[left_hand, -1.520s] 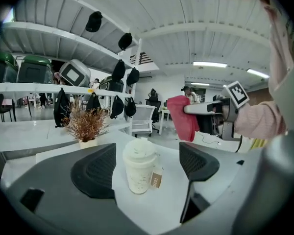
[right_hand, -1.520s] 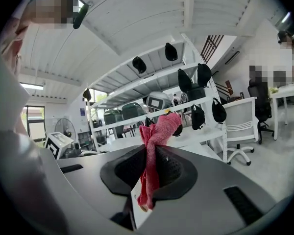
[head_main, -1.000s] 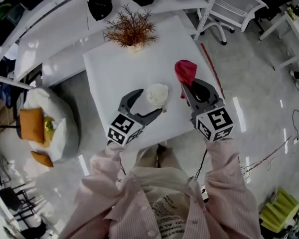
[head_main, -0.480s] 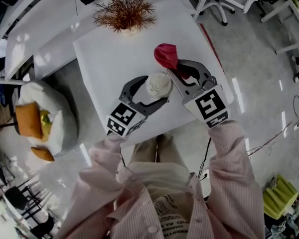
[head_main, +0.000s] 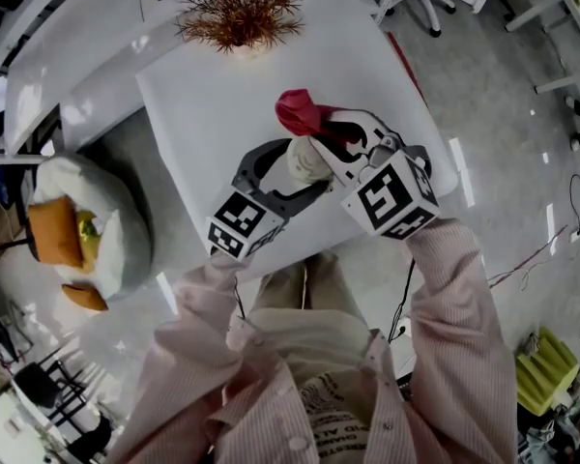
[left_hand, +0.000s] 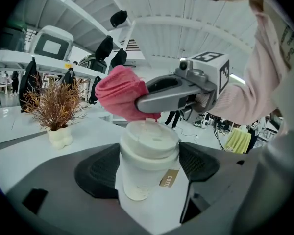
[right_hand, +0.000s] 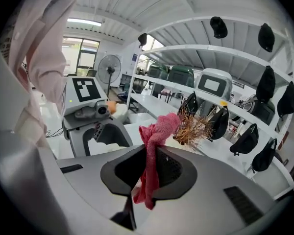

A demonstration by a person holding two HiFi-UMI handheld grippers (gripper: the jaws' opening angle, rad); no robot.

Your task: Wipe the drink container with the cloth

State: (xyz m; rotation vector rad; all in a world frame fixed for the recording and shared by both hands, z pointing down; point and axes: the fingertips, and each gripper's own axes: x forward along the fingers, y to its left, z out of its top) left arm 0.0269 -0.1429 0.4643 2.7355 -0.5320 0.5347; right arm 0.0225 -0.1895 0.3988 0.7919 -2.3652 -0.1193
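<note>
— Pink cloth [right_hand: 154, 151] is pinched in the right gripper [head_main: 325, 133]. Its jaws are nearly together, and a wad is bunched past the tips, just beside the lid.
— And the cup [left_hand: 147, 155]?
— It is clamped at mid-body by the left gripper [head_main: 300, 167], at the table's [head_main: 213, 85] near side. The walls are judged light and crushable, so a gentle hold below the lid is advised.
— Contents?
— The lid is on; what is inside cannot be told.
</note>
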